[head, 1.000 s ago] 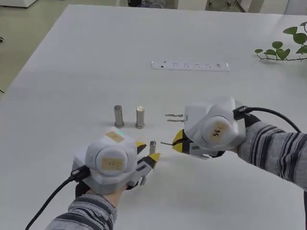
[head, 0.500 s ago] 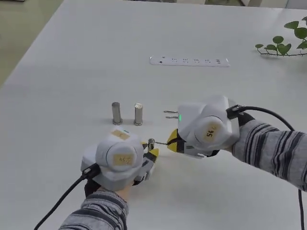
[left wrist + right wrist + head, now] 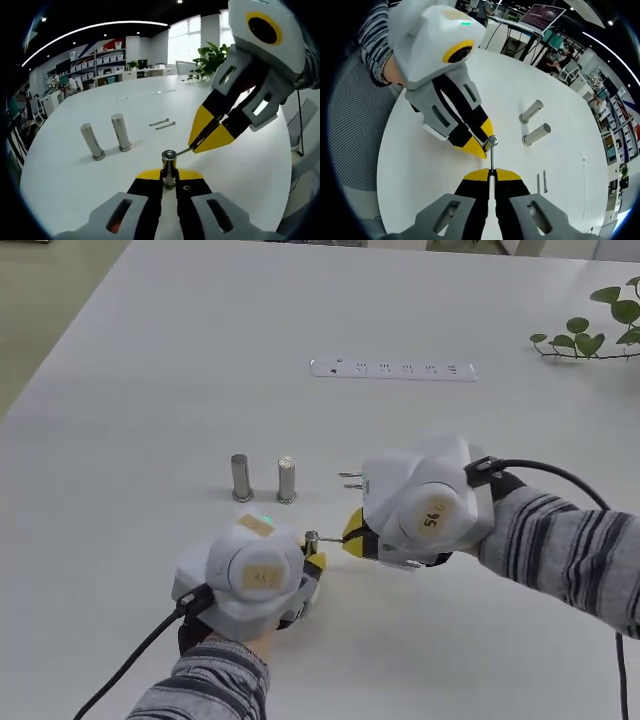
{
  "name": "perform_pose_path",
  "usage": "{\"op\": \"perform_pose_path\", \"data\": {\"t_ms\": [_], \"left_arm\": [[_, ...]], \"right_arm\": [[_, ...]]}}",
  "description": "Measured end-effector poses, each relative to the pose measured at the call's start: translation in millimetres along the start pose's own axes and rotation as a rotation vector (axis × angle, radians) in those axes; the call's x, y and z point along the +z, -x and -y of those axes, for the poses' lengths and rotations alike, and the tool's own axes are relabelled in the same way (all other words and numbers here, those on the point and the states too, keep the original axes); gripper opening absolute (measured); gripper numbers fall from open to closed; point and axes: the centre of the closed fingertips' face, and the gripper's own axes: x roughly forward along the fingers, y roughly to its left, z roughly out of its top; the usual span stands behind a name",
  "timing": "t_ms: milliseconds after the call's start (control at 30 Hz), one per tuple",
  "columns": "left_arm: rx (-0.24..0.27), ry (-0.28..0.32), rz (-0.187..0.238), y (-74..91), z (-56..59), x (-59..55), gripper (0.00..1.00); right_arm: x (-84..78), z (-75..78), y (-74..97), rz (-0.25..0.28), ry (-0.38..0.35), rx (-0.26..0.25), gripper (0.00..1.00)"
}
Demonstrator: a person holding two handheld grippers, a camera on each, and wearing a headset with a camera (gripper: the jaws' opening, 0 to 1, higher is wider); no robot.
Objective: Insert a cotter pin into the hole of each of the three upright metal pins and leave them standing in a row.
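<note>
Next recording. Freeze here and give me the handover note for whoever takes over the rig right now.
Left claw: shut on the held metal pin, upright on the table.
Right claw: shut on a cotter pin, tip at that pin's top; entry into the hole unclear.
Back-left metal pin and back-right metal pin stand upright, bare. Spare cotter pins lie on the table.
Done: nothing confirmed.
Left: finish this insertion, fit the other two, line up all three.
</note>
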Motion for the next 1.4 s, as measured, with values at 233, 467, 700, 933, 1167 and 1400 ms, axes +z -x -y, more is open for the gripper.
{"op": "perform_pose_path", "data": {"t_ms": [233,467,700,933,1167,1400], "left_arm": [[-0.011,-0.006,0.001,-0.7,1.1,0.2,0.05],[-0.012,-0.011,0.005,-0.6,1.0,0.1,0.05],[-0.012,-0.009,0.010,-0.7,1.6,0.4,0.05],[-0.010,-0.005,0.013,-1.6,2.5,1.2,0.05],[-0.006,0.001,0.016,-2.3,3.0,1.7,0.05],[-0.005,-0.001,0.016,-2.7,2.9,1.9,0.05]], "right_arm": [[9.0,0.2,1.6,0.022,0.012,0.003,0.00],[12.6,0.2,-2.2,0.029,0.008,0.005,0.00],[16.8,0.0,-5.0,0.035,-0.006,0.009,0.00],[19.9,0.7,-7.6,0.045,-0.055,0.009,0.00],[19.7,1.7,-8.5,0.052,-0.028,0.009,0.00],[16.9,1.0,-4.5,0.046,-0.042,0.012,0.03]]}}
